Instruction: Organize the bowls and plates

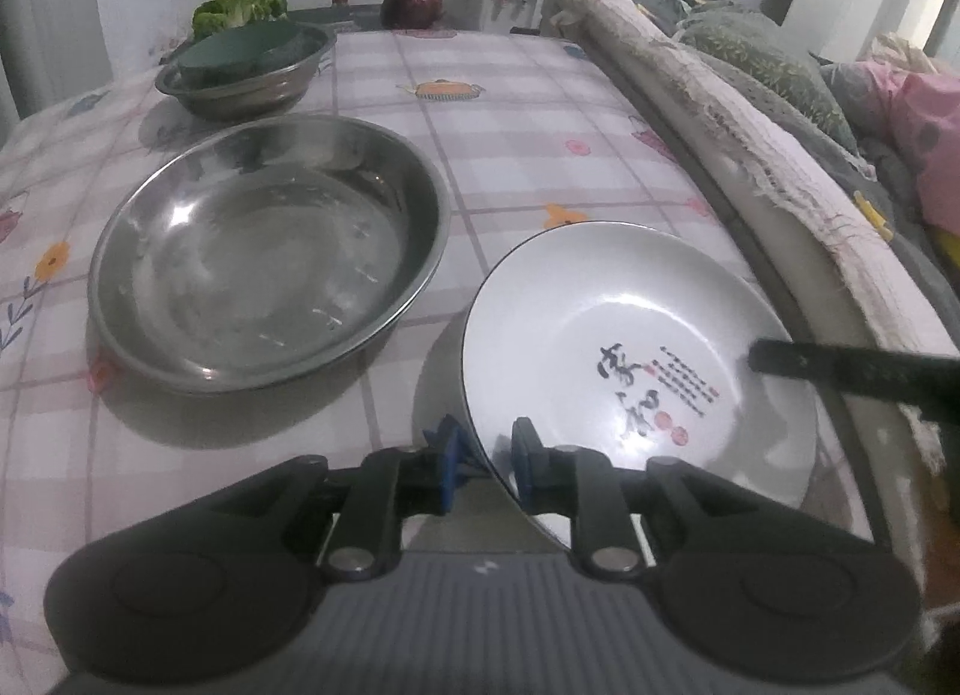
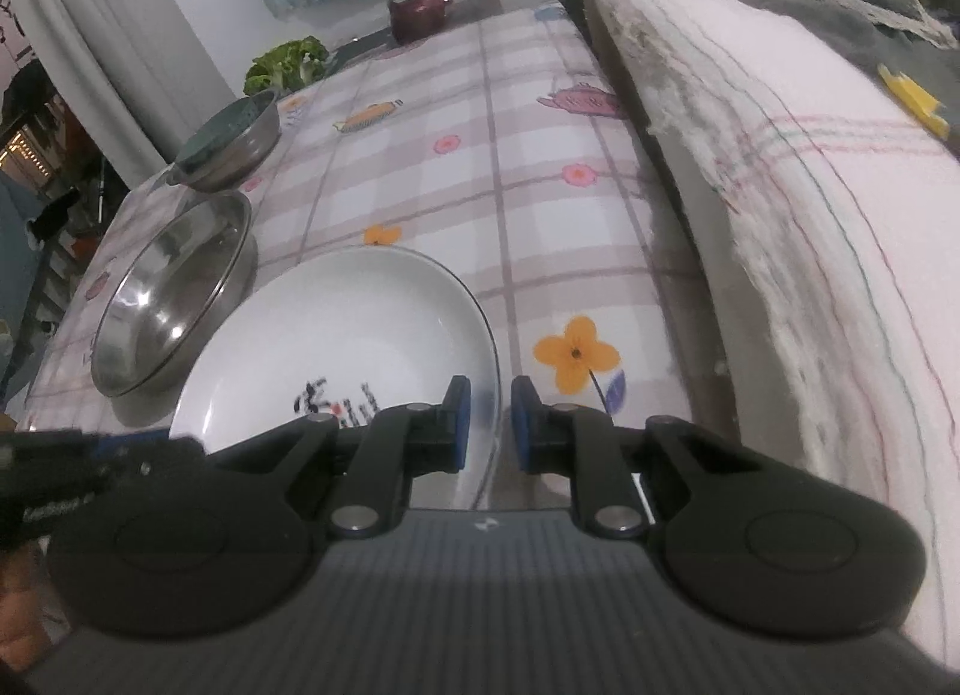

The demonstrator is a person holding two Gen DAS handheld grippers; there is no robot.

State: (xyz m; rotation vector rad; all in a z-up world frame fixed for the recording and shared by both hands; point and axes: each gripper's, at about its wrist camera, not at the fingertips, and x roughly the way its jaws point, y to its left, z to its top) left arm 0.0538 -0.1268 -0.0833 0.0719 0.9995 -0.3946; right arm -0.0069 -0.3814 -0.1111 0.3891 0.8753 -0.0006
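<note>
Here, the white plate (image 1: 606, 329) rides tilted off the counter (image 1: 510, 113), rim clamped by the left hand-held gripper (image 1: 485, 464) at its 6 o'clock and the right hand-held gripper (image 2: 485, 416) opposite. The steel basin (image 1: 264, 251) lies at 10 o'clock, nearer the left; likely the stacking target.

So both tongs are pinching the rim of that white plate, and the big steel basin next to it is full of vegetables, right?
Not quite. The big steel basin is empty, as the left wrist view shows; the greens sit in and behind the smaller bowl farther back. The rest holds: the left tongs and right tongs both pinch the white plate's rim.
</note>
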